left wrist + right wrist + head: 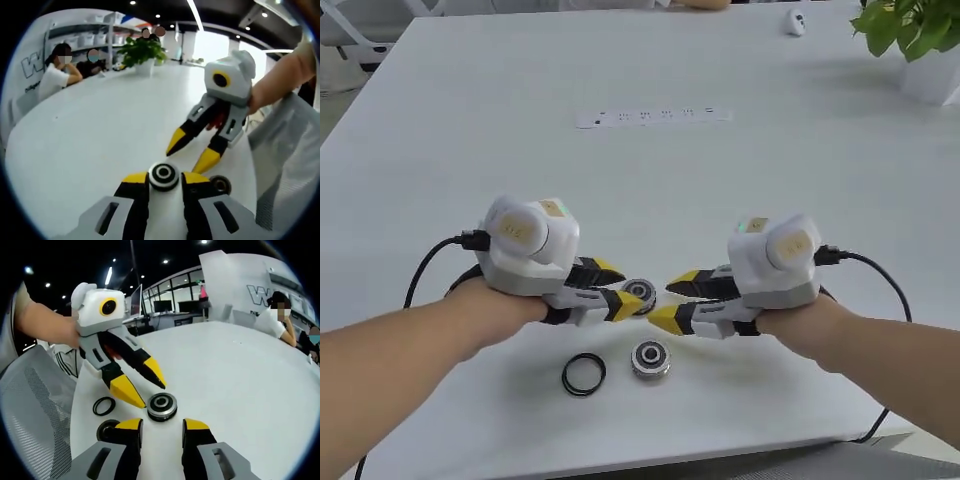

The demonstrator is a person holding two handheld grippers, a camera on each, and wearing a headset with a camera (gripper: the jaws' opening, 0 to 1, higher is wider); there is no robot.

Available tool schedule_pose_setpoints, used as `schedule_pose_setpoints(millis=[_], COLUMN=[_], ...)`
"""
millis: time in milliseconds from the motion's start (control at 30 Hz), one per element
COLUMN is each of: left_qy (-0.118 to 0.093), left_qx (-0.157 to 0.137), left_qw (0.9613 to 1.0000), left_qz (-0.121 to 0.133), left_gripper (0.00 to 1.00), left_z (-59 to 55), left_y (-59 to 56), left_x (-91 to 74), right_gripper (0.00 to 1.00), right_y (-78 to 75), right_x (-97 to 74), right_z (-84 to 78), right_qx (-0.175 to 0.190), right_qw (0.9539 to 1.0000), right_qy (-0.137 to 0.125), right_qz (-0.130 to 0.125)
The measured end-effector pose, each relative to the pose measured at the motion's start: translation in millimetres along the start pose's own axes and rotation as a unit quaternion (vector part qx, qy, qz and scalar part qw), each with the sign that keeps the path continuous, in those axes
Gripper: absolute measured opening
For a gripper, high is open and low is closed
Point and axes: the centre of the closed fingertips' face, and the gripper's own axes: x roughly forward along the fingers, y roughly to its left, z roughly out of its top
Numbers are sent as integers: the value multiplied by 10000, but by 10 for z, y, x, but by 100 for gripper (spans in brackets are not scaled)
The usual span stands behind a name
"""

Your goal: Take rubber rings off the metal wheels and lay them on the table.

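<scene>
The left gripper (623,288) is clamped on a metal wheel (640,293), with its yellow-tipped jaws pressing the rim from either side. In the left gripper view the wheel sits face-on between those tips. The right gripper (670,300) faces it tip to tip, its jaws spread with nothing between them and the tips just beside the held wheel. Under the two grippers, toward the near edge of the tabletop (470,120), a second wheel (650,358) lies flat. A black rubber ring (583,374) lies just to its left, not touching it. The ring's outline looks doubled, so it may be two rings overlapped. Well beyond them, a white power strip (653,117) lies toward the far edge, and a potted plant (910,25) stands at the far right corner.
</scene>
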Motion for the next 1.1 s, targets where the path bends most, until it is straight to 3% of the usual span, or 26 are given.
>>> schedule_pose_setpoints(millis=[467, 567, 1100], left_qy=[148, 214, 160], left_qx=[205, 469, 319], left_qw=[9997, 9986, 9992], left_qz=[29, 81, 171], left_gripper=[18, 17, 14], left_z=[-5, -23, -11], left_y=[-5, -16, 1], left_x=[104, 93, 101], right_gripper=[28, 27, 18], right_y=[-3, -5, -24], right_x=[35, 52, 122], right_z=[0, 16, 21], right_qx=[56, 95, 212], right_qw=[10000, 9999, 9997], right_qy=[-30, -57, -67], right_qz=[35, 44, 48])
